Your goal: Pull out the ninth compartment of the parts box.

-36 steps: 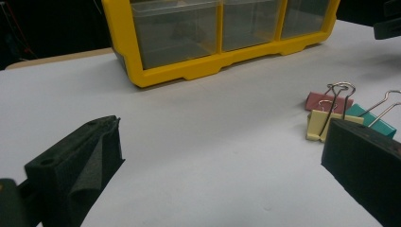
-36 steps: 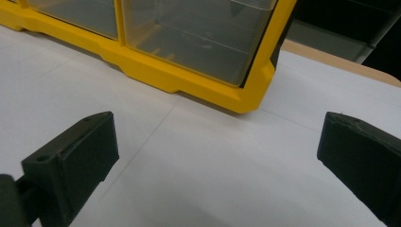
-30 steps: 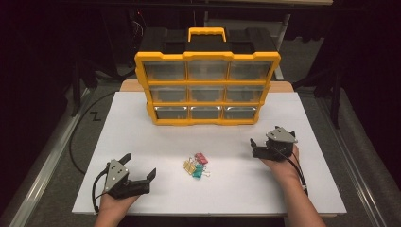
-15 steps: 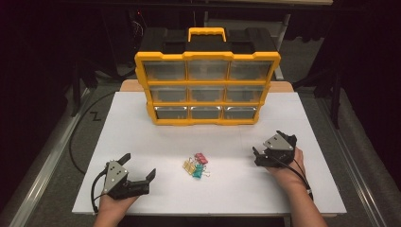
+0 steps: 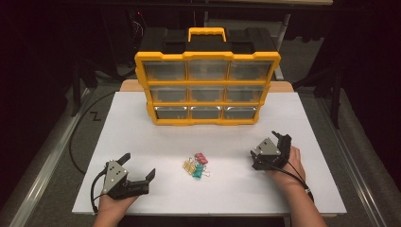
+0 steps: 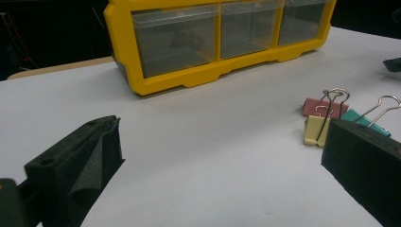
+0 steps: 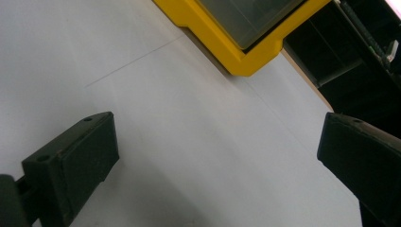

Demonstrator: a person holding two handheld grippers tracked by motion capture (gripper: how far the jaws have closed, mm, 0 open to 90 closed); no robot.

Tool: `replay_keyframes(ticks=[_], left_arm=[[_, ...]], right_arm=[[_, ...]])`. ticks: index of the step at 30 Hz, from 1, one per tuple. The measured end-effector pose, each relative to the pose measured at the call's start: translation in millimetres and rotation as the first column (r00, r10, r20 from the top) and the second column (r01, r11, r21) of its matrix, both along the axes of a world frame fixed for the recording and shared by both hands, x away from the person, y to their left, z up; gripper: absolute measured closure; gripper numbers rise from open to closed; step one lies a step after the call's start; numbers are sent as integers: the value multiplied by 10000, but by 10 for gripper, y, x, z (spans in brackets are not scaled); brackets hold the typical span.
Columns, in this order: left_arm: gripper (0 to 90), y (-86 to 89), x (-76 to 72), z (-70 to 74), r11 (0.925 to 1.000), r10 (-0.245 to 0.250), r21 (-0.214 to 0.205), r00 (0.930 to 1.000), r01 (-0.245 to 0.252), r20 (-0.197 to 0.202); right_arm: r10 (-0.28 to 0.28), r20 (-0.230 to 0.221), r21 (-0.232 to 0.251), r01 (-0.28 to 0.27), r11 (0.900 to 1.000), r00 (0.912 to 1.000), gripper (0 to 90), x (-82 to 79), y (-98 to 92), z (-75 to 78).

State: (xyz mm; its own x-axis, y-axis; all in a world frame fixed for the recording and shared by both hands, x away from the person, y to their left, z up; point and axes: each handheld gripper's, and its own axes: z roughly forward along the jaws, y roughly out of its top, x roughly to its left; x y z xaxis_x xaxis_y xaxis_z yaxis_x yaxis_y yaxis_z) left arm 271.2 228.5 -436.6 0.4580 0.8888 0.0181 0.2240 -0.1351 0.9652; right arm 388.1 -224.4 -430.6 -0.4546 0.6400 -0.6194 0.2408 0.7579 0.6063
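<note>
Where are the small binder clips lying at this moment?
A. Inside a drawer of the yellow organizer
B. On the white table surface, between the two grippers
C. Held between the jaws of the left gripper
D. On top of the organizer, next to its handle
B: the binder clips lie in a small cluster on the white table surface, with the left gripper on one side and the right gripper on the other, both open and touching none of them.

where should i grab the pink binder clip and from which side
Grip the pink binder clip across its flat coloured body, jaws closing on the two broad faces. Its wire handles stick up and the yellow and teal clips crowd it on the near side, so come from above, probably with the open left gripper.
</note>
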Motion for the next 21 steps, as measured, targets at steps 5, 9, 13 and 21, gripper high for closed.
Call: replay_keyframes(ticks=[5, 9, 13, 21], left_arm=[[4, -8, -3, 0, 10000, -44, 36, 10000, 44, 33], [4, -9, -1, 0, 10000, -48, 38, 10000, 48, 26], [4, -10, -3, 1, 10000, -70, 50, 10000, 70, 38], [4, -11, -3, 1, 9999, -102, 91, 9999, 101, 43]], right_arm=[[136, 111, -626, -129, 9980, 9998, 5, -10, 37, -10], [99, 241, -682, -83, 9976, 9997, 6, -22, 68, -18], [220, 335, -1200, -178, 9926, 9992, 6, -32, 81, -14], [605, 528, -2527, -453, 9665, 9968, 6, -66, 157, -23]])
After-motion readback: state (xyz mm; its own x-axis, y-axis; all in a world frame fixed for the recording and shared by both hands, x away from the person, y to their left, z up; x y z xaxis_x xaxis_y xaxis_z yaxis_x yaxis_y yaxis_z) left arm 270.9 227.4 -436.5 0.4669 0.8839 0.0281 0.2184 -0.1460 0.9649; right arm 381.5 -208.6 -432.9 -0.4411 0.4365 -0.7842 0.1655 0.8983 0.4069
